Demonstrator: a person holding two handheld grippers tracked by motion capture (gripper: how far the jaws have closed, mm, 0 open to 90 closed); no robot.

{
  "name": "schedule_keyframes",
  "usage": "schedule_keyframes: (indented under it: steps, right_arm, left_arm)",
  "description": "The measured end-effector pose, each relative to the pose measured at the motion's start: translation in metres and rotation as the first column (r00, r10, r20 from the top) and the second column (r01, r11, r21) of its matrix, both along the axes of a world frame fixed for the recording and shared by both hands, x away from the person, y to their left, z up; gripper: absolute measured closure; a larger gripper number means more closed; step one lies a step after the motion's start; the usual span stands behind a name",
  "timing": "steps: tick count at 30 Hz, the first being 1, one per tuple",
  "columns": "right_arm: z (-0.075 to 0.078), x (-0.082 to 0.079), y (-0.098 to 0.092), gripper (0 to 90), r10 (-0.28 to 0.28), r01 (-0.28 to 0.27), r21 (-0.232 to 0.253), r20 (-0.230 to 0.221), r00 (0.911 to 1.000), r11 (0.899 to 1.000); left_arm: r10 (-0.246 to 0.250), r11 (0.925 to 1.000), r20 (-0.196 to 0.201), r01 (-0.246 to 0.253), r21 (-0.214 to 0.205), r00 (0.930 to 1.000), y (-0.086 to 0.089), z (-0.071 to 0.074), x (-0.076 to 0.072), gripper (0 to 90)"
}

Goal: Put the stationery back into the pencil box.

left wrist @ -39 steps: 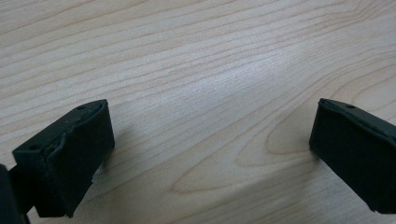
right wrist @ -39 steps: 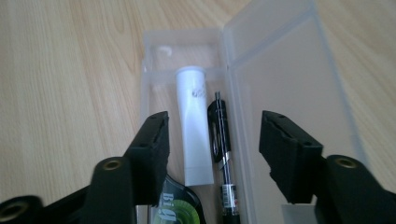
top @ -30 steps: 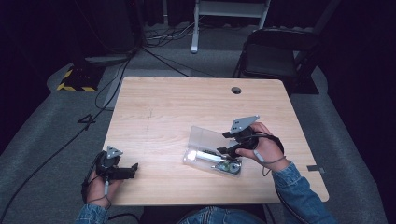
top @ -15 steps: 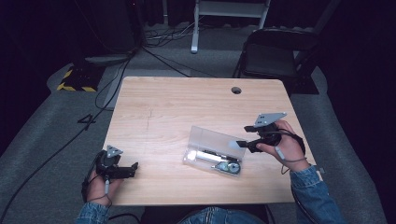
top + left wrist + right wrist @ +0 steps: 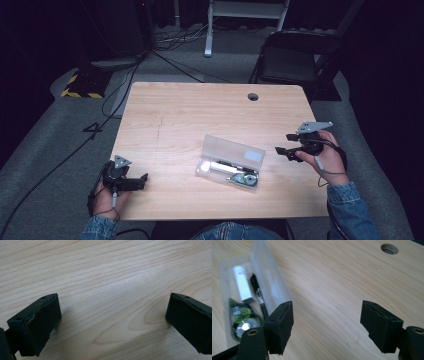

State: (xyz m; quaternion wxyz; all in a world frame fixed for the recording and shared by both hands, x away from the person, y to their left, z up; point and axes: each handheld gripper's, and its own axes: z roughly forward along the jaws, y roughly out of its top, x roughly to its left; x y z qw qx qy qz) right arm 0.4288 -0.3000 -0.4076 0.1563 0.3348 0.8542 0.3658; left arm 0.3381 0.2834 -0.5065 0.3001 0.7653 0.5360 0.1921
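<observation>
Item: clear plastic case, lid open, light, slick, thin-walled; I'd pinch its rim; left gripper and right gripper both spread, empty.

Parted right gripper over table, clear case beside its fingers.

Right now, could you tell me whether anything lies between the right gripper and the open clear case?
Nothing visible does: only bare wooden table separates the right gripper from the clear plastic case, whose lid stands open.
</observation>
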Motion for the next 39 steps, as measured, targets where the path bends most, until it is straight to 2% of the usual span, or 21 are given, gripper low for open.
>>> schedule_keyframes:
  steps: [4, 12, 17, 18, 20, 27, 34, 38, 39]
  right_arm:
    - [-0.009, 0.003, -0.018, 26.8, -0.060, 0.060, -0.002, -0.011, 0.9981, 0.998]
    - [-0.031, 0.009, -0.040, 26.4, -0.129, 0.129, -0.012, -0.041, 0.9908, 0.992]
    - [-0.041, 0.011, -0.045, 26.0, -0.168, 0.168, -0.009, -0.047, 0.9847, 0.986]
    - [-0.047, 0.014, -0.046, 25.7, -0.194, 0.194, -0.007, -0.045, 0.9800, 0.981]
    - [-0.052, 0.016, -0.048, 25.4, -0.205, 0.205, -0.012, -0.044, 0.9777, 0.979]
    - [-0.072, 0.022, -0.048, 25.2, -0.215, 0.215, -0.018, -0.062, 0.9746, 0.977]
    - [-0.086, 0.024, -0.047, 24.5, -0.218, 0.218, -0.008, -0.052, 0.9745, 0.976]
    - [-0.091, 0.024, -0.047, 20.8, -0.221, 0.221, -0.005, -0.038, 0.9746, 0.975]
    - [-0.093, 0.024, -0.047, 16.5, -0.222, 0.222, 0.003, -0.029, 0.9746, 0.975]
  left_arm:
    - [0.000, 1.0000, 0.000, 0.000, 0.000, 1.0000, 0.000, 0.000, 0.000, 0.3]
    - [0.000, 1.0000, 0.000, 0.000, 0.000, 1.0000, 0.000, 0.000, 0.000, 0.4]
    - [0.001, 1.0000, 0.000, -0.001, 0.000, 1.0000, 0.000, 0.000, 0.000, 0.4]
    - [0.000, 1.0000, 0.000, 0.000, 0.000, 1.0000, 0.000, 0.000, 0.000, 0.4]
    - [0.000, 1.0000, 0.000, 0.000, 0.000, 1.0000, 0.000, 0.000, 0.000, 0.3]
    - [0.000, 1.0000, 0.000, 0.000, 0.000, 1.0000, 0.000, 0.000, 0.000, 0.3]
    - [0.000, 1.0000, 0.001, 0.000, 0.000, 1.0000, 0.000, 0.000, 0.000, 0.3]
    - [0.000, 1.0000, 0.001, 0.000, 0.000, 1.0000, 0.000, 0.000, 0.000, 0.3]
    - [0.000, 1.0000, 0.000, 0.000, 0.000, 1.0000, 0.000, 0.000, 0.000, 0.3]
